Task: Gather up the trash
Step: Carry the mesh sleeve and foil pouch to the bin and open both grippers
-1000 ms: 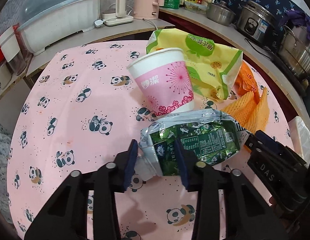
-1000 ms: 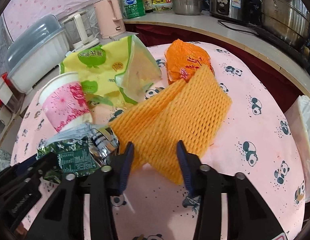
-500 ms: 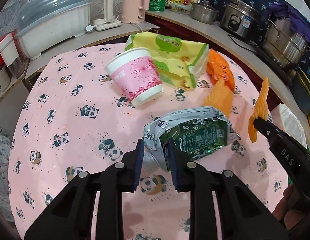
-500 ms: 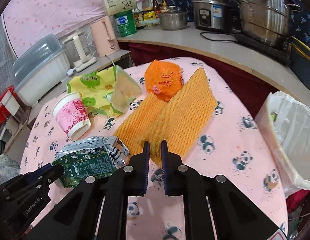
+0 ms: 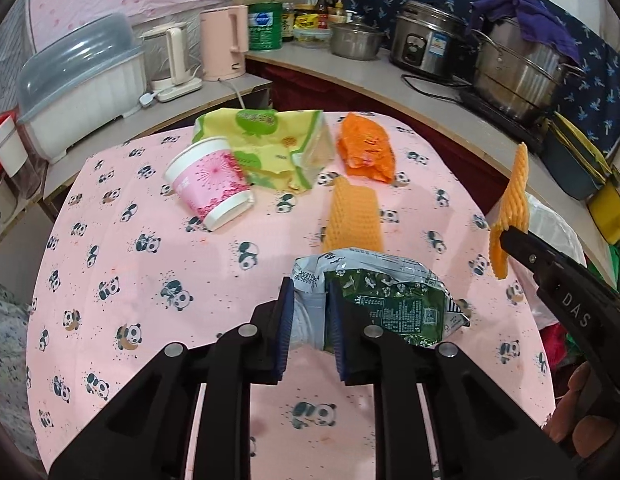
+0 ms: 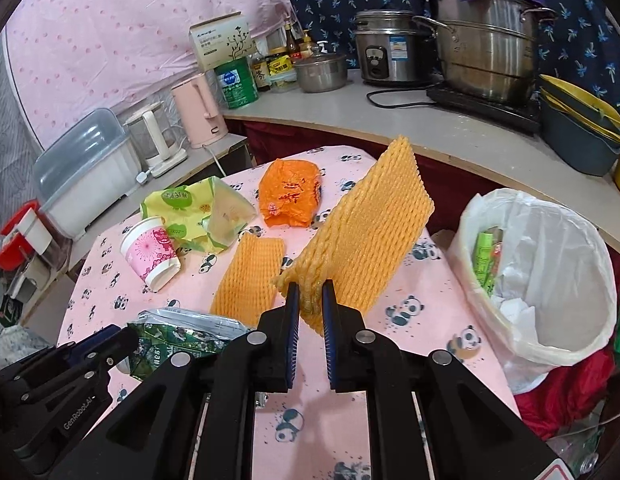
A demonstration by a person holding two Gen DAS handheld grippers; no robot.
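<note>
Left tool clamped on the green snack bag, its jaws just closing, right tool pinching the orange foam net, bin at three o'clock

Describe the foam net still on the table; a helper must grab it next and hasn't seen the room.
Start at the round table with the panda cloth. Near its middle, between the pink paper cup and the lined bin, a small orange foam net lies flat. Unlike the larger foam net pinched upright in the right gripper, it touches no gripper.
</note>
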